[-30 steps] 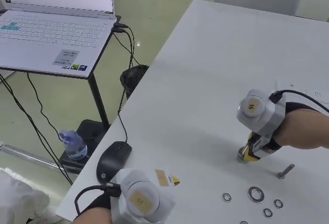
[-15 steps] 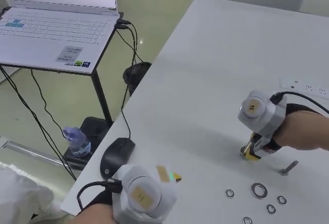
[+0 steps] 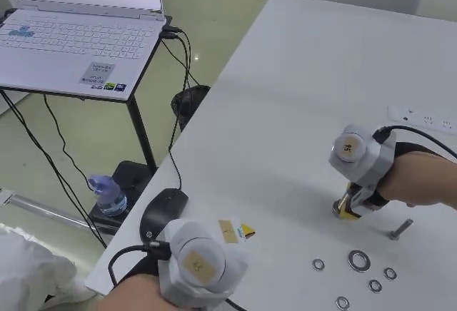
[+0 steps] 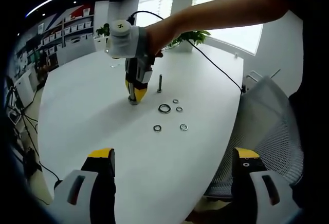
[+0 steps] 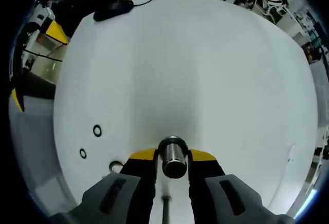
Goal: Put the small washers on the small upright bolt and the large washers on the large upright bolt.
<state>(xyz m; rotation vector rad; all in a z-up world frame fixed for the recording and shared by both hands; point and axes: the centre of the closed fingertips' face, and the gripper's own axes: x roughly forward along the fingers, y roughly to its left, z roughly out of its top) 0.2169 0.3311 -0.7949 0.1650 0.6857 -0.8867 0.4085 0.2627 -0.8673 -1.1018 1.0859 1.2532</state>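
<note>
My right gripper [image 3: 346, 209] is shut on the large bolt [image 5: 174, 157] and holds it upright with its foot on the white table [image 3: 285, 111]. The left gripper view has this right gripper [image 4: 134, 94] at mid-table. To its right stands the small bolt [image 3: 398, 230], thin and upright [image 4: 160, 82]. In front of both lie a large washer [image 3: 359, 259] and several small washers [image 3: 318, 264], loose and flat [image 4: 164, 108]. My left gripper [image 4: 175, 158] is open and holds nothing, low over the table's near edge [image 3: 238, 231].
A black mouse [image 3: 161, 215] lies at the table's left corner, its cable running off the edge. A laptop [image 3: 78, 33] sits on a stand to the left, with a water bottle [image 3: 107, 195] on the floor. A white power strip [image 3: 428, 120] lies at the far right.
The head camera has shifted a little. My right gripper stays shut on the large bolt at the same spot, and the washers have not moved.
</note>
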